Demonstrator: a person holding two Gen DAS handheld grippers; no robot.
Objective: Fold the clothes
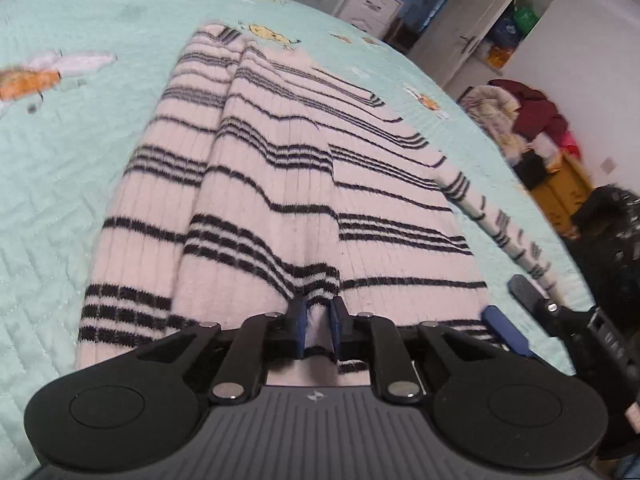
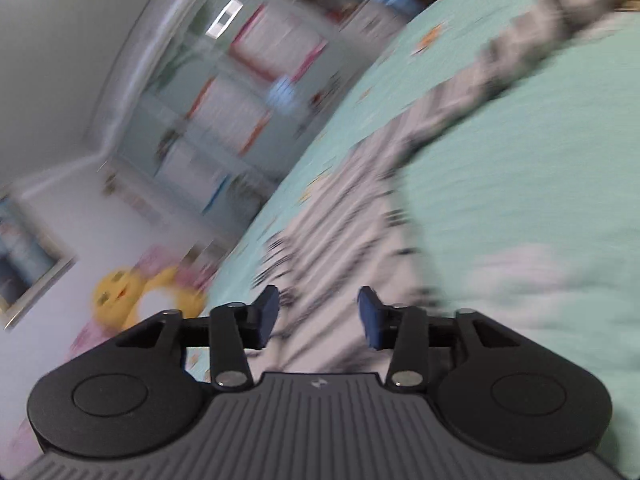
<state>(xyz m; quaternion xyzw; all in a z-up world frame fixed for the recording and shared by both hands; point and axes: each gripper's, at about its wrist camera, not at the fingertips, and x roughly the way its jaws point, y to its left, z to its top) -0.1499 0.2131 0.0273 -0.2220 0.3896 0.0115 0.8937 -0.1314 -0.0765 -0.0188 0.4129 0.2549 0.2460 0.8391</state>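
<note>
A white sweater with black stripes [image 1: 280, 168] lies lengthwise on the mint-green bedspread [image 1: 52, 184], partly folded, with one sleeve [image 1: 504, 224] trailing to the right. My left gripper [image 1: 318, 326] is shut on the sweater's near hem, a fold of fabric pinched between its blue pads. My right gripper [image 1: 516, 308] shows at the right of the left wrist view, open, beside the sleeve. In the blurred right wrist view my right gripper [image 2: 318, 312] is open and empty above the sweater [image 2: 344, 220].
The bed's right edge runs past a white wardrobe [image 1: 472, 28], a pile of clothes [image 1: 528, 120] and a yellow box [image 1: 560, 196]. A white drawer unit [image 1: 370, 4] stands behind. A yellow plush toy [image 2: 132, 296] sits beyond the bed in the right wrist view.
</note>
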